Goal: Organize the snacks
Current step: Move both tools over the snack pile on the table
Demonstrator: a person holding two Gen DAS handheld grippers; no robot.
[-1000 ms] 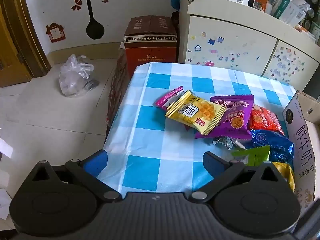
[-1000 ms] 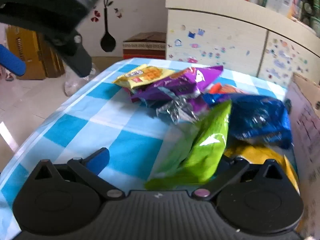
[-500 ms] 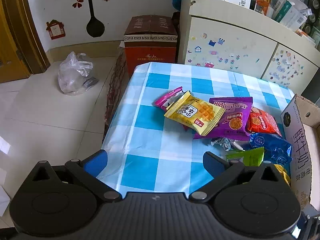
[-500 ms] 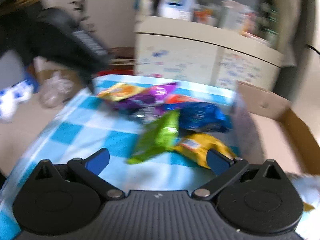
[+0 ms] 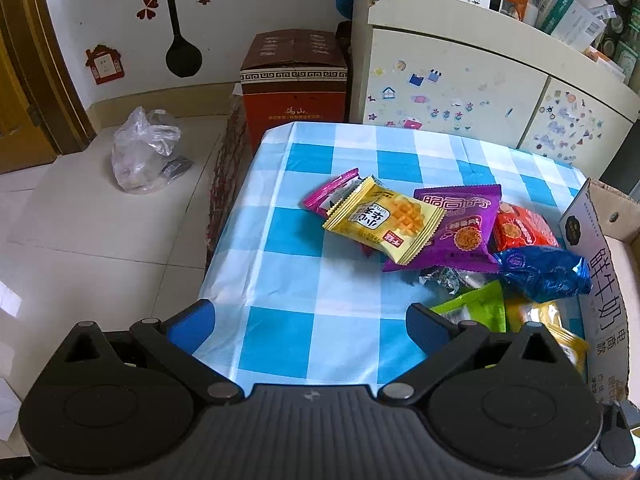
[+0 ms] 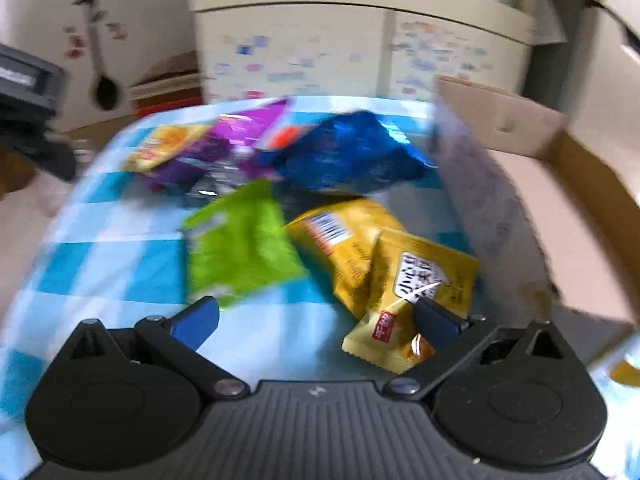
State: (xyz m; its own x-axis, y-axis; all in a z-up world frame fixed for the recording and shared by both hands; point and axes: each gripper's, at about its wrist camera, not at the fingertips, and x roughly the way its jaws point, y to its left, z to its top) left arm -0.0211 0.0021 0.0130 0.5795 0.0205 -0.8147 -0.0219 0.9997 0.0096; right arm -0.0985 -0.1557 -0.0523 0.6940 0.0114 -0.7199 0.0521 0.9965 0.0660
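Blue-and-white checked cloth covers the surface [image 5: 304,320], and the snacks lie in a loose heap toward its right side, just beside an open cardboard box [image 6: 532,200]. I judge the sorting to be at an early stage: as far as I can see into the box it looks bare, and every packet I can count is on the cloth.

My right hand-held gripper [image 6: 316,320] is spread wide and holds nothing. Its right finger lies over the corner of a yellow packet [image 6: 416,284] nearest the box; I cannot tell whether it touches. The green packet [image 6: 240,248] sits just ahead of its left finger. This view is smeared, so I trust it only roughly. My left hand-held gripper [image 5: 312,320] hangs over the near edge of the surface, equally wide and empty, well short of the heap.

Next, I think, comes centring the right fingers on that yellow packet, closing on it, then carrying it over the box wall.

Writing: the box side reads 鲜牛奶 in large characters. The waffle packet [image 5: 384,220] carries Chinese characters I cannot read with confidence, as does the purple packet [image 5: 460,224]. The orange-red packet [image 5: 524,232] and blue foil packet [image 5: 544,272] are too small to read.
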